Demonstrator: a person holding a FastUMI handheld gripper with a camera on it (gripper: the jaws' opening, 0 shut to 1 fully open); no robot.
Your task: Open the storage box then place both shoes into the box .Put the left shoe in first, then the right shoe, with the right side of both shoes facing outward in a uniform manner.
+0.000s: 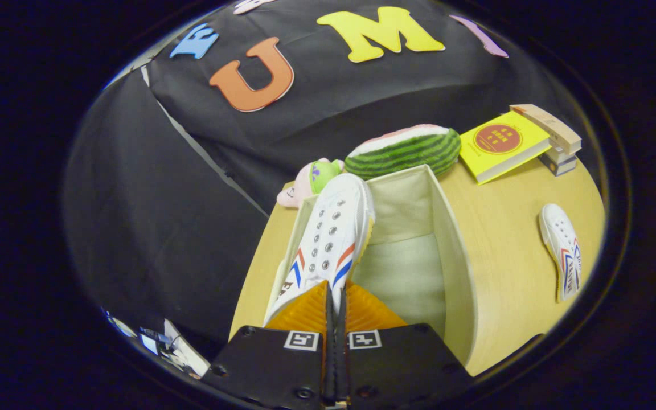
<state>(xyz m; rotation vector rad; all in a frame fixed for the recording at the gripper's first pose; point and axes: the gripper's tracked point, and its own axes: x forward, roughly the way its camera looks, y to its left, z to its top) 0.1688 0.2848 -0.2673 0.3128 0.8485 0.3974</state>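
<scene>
A white canvas shoe (328, 242) with red and blue stripes hangs toe-forward over the left side of the open cream fabric storage box (447, 239). My gripper (336, 299) is shut on the shoe's heel end, both fingers pressed together on thin material. The shoe's toe reaches toward the box's far wall. The inside of the box to the right of the shoe shows a bare cream floor. The second white shoe (562, 250) lies on its side on the wooden table, well to the right of the box.
A watermelon-slice plush (405, 151) and a small pink and green toy (311, 179) sit just beyond the box. A yellow book (501, 145) leans on wooden blocks (556, 139) at the far right. The wooden table (504, 228) edge drops off left of the box.
</scene>
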